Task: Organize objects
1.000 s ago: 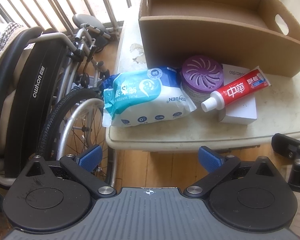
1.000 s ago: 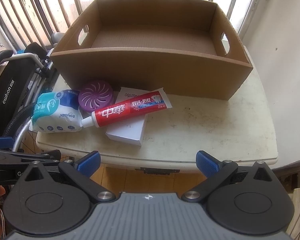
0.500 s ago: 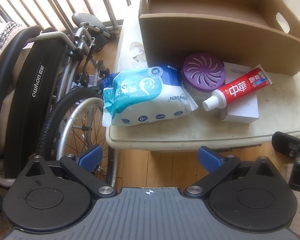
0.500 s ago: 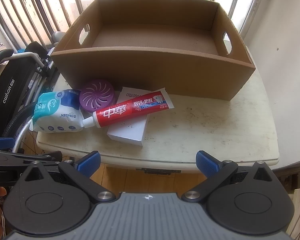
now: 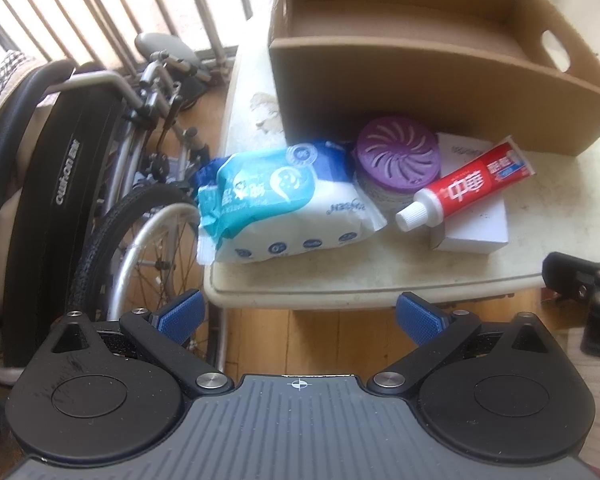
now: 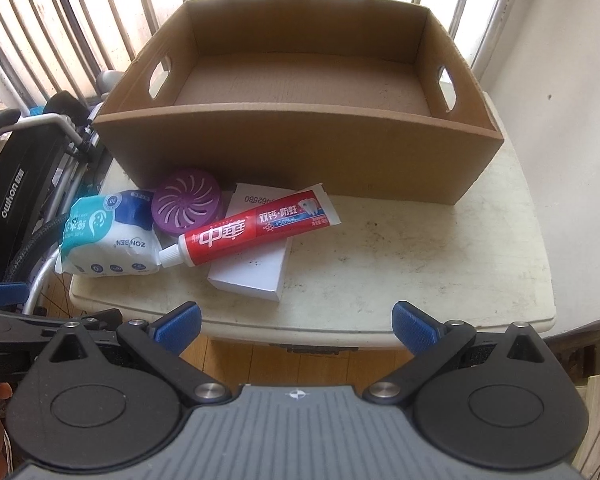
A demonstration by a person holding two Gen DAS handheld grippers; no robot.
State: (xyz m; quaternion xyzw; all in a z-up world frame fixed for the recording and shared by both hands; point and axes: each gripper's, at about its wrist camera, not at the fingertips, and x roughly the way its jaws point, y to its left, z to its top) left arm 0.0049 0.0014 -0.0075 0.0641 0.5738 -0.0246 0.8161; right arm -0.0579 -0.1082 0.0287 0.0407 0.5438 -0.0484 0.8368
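Sitting on a stained, cream table (image 6: 420, 248) with rounded corners, a plain corrugated cardboard box (image 6: 300, 152) is taking up the far half, open-topped, bare inside, with an oval hand slot in each side wall. The four loose things are lying in a cluster at the box's near wall, at about 10 o'clock in the right wrist view. A soft, crinkled wipes pack (image 6: 108, 236) in teal, blue and white is hanging slightly over the table's left edge. A round purple air freshener (image 6: 188, 202) with a swirl-slotted lid is touching it on the right. A flat white carton (image 6: 256, 256) is lying just beside that, and a glossy red toothpaste tube (image 6: 252, 232) is resting slantwise across the carton, its white ribbed cap pointing toward the pack.

The left gripper (image 5: 300, 316) and the right gripper (image 6: 296, 320) are both hovering off the table's near edge, their ridged blue pads spread wide apart and gripping nothing.

Compared with a second ago, the cluster is sitting lower and larger in both views; nothing on the table is lying differently.

The table's right half, at 1 to 3 o'clock from the carton, is lying open up to a white wall. A folded wheelchair (image 5: 72, 184) is crowding the left edge, and window bars (image 6: 60, 20) are standing behind the box.
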